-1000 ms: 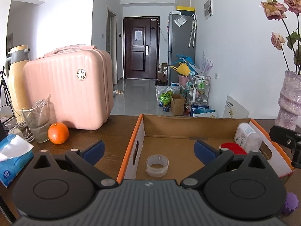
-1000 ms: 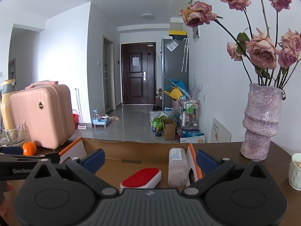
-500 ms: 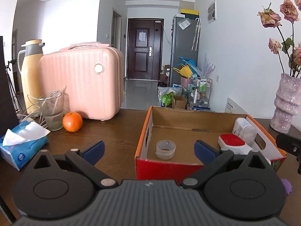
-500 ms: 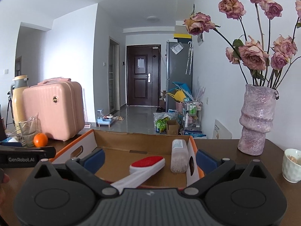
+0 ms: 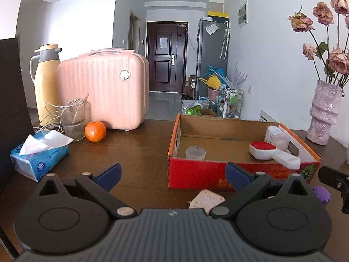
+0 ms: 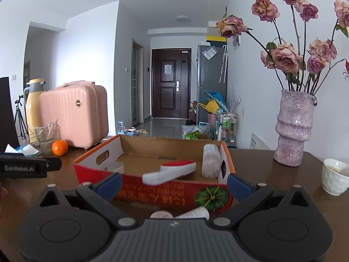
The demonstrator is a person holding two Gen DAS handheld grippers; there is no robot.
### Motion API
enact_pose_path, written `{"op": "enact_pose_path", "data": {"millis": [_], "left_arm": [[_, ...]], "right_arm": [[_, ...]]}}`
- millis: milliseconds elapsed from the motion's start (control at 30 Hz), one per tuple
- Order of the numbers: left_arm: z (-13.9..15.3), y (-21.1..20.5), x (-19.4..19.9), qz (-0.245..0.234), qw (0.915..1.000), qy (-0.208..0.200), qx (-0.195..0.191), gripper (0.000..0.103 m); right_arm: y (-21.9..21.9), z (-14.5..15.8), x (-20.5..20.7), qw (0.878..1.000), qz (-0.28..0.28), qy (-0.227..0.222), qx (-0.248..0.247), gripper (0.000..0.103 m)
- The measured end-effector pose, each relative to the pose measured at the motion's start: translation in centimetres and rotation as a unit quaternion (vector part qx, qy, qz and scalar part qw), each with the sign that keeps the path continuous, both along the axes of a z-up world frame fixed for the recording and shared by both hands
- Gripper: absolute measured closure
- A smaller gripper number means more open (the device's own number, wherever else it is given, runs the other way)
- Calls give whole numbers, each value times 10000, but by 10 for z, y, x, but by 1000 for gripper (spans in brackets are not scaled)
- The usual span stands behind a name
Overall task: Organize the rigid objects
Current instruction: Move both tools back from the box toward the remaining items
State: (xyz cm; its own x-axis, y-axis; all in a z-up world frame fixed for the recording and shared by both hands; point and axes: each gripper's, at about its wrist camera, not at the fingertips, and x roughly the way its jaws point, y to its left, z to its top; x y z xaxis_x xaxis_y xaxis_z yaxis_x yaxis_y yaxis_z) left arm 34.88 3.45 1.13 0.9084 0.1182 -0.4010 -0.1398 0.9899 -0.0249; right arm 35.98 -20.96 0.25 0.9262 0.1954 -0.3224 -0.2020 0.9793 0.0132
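An open cardboard box (image 5: 196, 172) with a red front stands on the dark wooden table. Inside lie a small clear jar (image 5: 195, 152), a white brush with a red pad (image 5: 270, 152) and a white bottle (image 5: 275, 136). The box (image 6: 174, 194), brush (image 6: 172, 171) and bottle (image 6: 210, 160) also show in the right wrist view. My left gripper (image 5: 172, 172) is open and empty, in front of the box. My right gripper (image 6: 174, 183) is open and empty, in front of the box. A pale flat object (image 5: 207, 198) and a purple piece (image 5: 321, 194) lie on the table before the box.
A pink case (image 5: 102, 87), yellow thermos (image 5: 47, 80), glass with cables (image 5: 73, 118), orange (image 5: 95, 131) and tissue pack (image 5: 39, 155) stand at the left. A purple vase of roses (image 6: 293, 128) and a white cup (image 6: 333, 179) stand at the right.
Both grippers have pulled back from over the box to in front of it. Both stay open and empty. The objects on the table before the box have come into view.
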Motion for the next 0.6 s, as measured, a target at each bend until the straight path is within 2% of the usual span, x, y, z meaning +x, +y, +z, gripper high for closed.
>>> {"op": "enact_pose_path", "data": {"millis": [600], "left_arm": [[-21, 9, -51, -312, 9991, 273, -36, 0]], "right_arm": [[5, -33, -45, 9988, 135, 472, -34, 0]]}}
